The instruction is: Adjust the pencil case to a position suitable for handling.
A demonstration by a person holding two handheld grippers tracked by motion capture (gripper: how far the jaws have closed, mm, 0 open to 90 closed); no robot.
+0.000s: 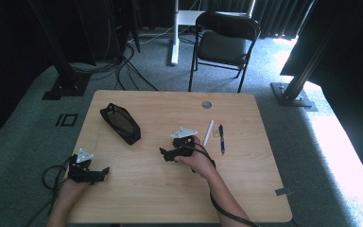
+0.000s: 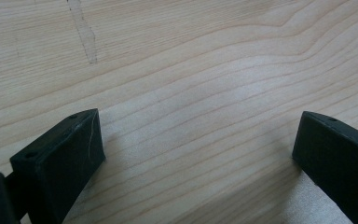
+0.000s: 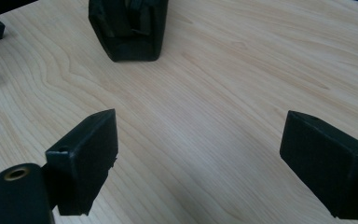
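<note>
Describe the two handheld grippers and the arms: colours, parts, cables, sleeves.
Both the left gripper and the right gripper are black, each topped with a grey three-cornered plate and trailing a black cable. The jaws are blocky black pads with small holes at the corners. The forearms are bare, with no sleeves in the high view.

In the right gripper view, the top edge is cutting off the black pouch (image 3: 128, 30), so only its near end is showing. In the high view, the person's left hand (image 1: 71, 189) is running off the bottom edge below the pouch (image 1: 119, 123). The small scrap (image 1: 216, 134) lying between the white stick (image 1: 208, 132) and the pen (image 1: 221, 138) is staying too small to identify.
</note>
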